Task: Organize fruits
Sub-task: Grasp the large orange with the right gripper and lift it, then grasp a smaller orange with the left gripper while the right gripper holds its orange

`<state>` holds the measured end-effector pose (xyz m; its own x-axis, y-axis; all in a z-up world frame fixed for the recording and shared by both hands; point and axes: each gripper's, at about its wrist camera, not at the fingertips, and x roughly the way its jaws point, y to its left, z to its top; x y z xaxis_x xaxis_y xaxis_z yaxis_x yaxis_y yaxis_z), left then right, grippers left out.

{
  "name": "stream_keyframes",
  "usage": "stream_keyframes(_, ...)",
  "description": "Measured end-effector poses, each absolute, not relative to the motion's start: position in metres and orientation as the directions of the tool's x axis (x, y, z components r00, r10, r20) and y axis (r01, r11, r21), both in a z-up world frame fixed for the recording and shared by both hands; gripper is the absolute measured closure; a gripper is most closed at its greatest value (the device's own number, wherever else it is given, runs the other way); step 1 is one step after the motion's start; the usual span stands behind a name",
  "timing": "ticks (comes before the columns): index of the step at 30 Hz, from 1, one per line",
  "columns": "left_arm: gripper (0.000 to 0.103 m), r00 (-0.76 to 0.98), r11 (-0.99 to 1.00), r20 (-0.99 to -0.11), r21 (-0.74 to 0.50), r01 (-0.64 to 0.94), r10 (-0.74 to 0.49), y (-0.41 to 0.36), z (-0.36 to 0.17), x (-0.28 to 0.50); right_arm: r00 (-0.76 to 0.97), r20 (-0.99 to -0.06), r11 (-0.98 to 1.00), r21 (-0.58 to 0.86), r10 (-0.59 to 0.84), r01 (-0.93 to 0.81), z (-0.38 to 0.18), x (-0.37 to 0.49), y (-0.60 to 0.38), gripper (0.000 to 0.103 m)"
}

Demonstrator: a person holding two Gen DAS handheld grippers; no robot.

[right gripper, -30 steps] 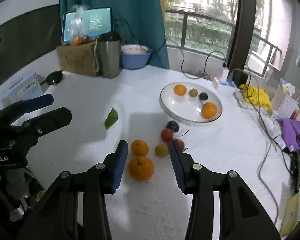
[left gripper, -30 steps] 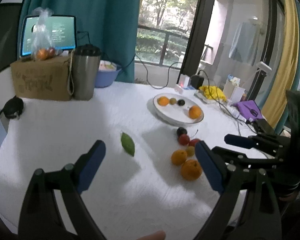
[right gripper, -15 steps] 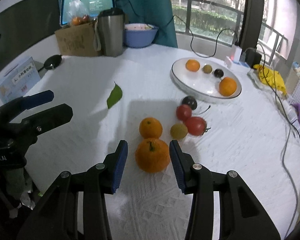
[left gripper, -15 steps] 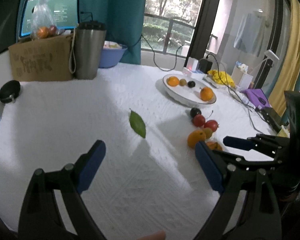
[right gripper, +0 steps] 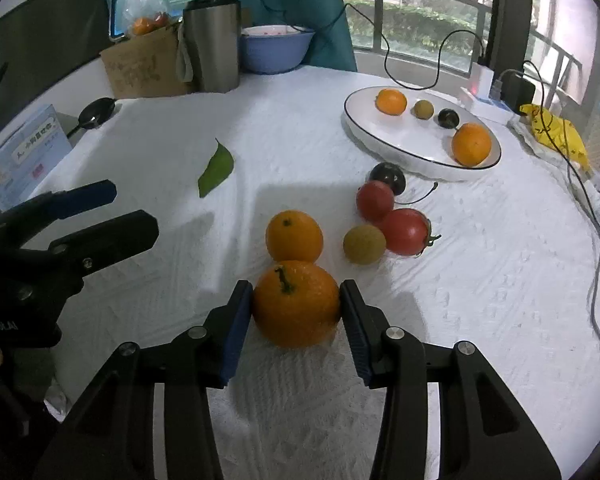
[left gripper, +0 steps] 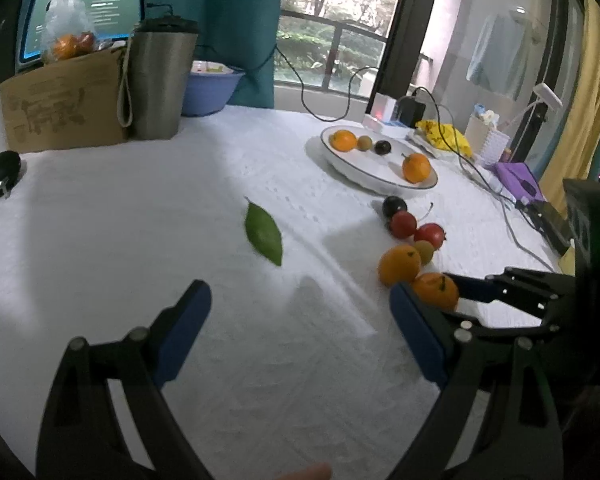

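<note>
The big orange (right gripper: 296,304) sits on the white tabletop (right gripper: 480,320), nearest of the loose fruit, and the right gripper (right gripper: 297,322) brackets it — blue pads right at its sides, though I cannot tell whether they press. Just behind it and touching lies a smaller orange (right gripper: 294,235), then a yellow-green fruit (right gripper: 364,244), two red ones and a dark one. Further back, the white plate (right gripper: 400,152) holds four fruits. The left gripper (left gripper: 300,324) hangs wide open over bare cloth near a green leaf (left gripper: 263,234).

Orange fruit (right gripper: 296,304), green leaf (right gripper: 216,167), white tablecloth (right gripper: 480,280).
</note>
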<state>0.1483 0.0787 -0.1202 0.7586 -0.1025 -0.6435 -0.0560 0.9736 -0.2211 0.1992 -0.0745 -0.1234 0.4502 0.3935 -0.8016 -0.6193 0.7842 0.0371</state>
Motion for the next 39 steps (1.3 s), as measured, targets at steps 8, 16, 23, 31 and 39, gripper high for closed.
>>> stream_keyframes(8, 0.011, 0.753, 0.977, -0.648, -0.212, -0.030, -0.118, 0.064, -0.117, 0.159, 0.465, -0.780, 0.787, 0.056, 0.419, -0.615, -0.114, 0.201, -0.087, 0.057)
stream_keyframes(16, 0.012, 0.728, 0.979, -0.669, -0.206, 0.011, -0.149, 0.037, -0.121, 0.182, 0.495, -0.770, 0.818, 0.061, 0.403, -0.571, -0.109, 0.215, -0.113, 0.057)
stream_keyframes(23, 0.012, 0.714, 0.980, -0.682, -0.194, 0.036, -0.161, 0.018, -0.123, 0.199, 0.516, -0.763, 0.842, 0.069, 0.390, -0.535, -0.105, 0.228, -0.139, 0.057)
stream_keyframes(31, 0.012, 0.694, 0.983, -0.702, -0.176, 0.048, -0.160, 0.005, -0.126, 0.213, 0.532, -0.756, 0.864, 0.087, 0.382, -0.496, -0.105, 0.238, -0.163, 0.057)
stream_keyframes(39, 0.049, 0.645, 0.989, -0.751, -0.135, 0.060, -0.141, -0.005, -0.135, 0.223, 0.538, -0.752, 0.874, 0.103, 0.381, -0.475, -0.105, 0.244, -0.174, 0.057)
